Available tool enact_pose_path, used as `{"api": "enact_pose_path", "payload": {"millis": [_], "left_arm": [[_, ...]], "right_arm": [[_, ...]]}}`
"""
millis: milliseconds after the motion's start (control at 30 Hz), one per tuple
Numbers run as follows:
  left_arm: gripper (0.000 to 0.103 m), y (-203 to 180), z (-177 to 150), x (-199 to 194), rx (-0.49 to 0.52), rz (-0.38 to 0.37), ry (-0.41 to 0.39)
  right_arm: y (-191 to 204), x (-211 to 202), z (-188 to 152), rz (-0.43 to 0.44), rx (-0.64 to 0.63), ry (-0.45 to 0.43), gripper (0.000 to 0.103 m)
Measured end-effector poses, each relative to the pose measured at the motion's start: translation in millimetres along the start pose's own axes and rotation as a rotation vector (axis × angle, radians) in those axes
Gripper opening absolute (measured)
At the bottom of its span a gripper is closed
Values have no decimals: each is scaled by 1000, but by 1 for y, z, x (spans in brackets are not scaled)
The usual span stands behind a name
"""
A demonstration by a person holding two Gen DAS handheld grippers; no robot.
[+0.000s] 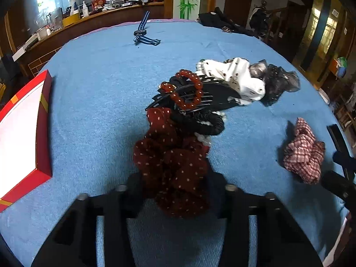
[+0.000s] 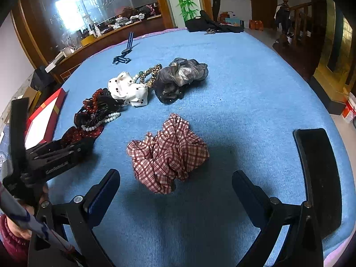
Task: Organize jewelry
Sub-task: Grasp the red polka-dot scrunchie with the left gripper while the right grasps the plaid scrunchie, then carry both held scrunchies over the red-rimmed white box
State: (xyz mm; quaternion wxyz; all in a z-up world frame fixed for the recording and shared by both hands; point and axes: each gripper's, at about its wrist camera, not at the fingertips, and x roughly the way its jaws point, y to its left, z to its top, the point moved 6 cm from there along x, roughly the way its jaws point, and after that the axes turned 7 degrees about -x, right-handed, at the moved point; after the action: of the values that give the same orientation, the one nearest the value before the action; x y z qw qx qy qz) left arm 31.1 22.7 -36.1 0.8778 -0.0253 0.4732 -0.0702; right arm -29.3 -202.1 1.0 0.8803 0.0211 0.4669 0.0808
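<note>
Between the left tongs (image 1: 175, 191) lies a dotted scrunchie (image 1: 173, 166) (pinched)

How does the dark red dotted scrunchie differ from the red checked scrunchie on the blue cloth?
The dark red dotted scrunchie has white dots; the red checked scrunchie has a plaid pattern. The dotted one touches the pile of accessories, between the left gripper fingers; the checked one lies alone, ungripped. Both are ruffled fabric.

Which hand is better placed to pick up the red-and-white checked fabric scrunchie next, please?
The right. The right gripper stands open just short of the red-and-white checked fabric scrunchie, which lies alone on the blue cloth. The left gripper is already closed on the dark red dotted scrunchie.
</note>
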Motion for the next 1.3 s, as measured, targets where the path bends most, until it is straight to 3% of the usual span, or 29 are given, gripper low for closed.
{"api": "enact_pose_path", "payload": {"millis": [100, 233, 333, 467, 567, 800, 1033, 1300], "left_arm": [[25, -2, -6, -8, -1, -33, -2], [23, -2, -11, -23, -6, -80, -19], [23, -2, -15, -36, -8, -96, -36], [23, -4, -15, -47, -11, -111, -62], [23, -7, -17, -59, -1, -127, -86], [23, -8, -14, -79, 4, -126, -140], [23, 11, -17, -97, -31, -113, -176], [23, 58, -17, -125, -105, -85, -235]], "right_arm": [[-1, 10, 3, 5, 12, 19, 102], [-3, 25, 4, 1, 16, 47, 99], [-2, 27, 4, -23, -3, 43, 78], [1, 25, 1, 1, -15, 45, 31], [3, 18, -1, 11, -20, 29, 22], [20, -17, 6, 40, -56, -75, 21], [44, -20, 12, 77, -88, -76, 21], [106, -31, 35, 154, -185, -100, 21]]}}
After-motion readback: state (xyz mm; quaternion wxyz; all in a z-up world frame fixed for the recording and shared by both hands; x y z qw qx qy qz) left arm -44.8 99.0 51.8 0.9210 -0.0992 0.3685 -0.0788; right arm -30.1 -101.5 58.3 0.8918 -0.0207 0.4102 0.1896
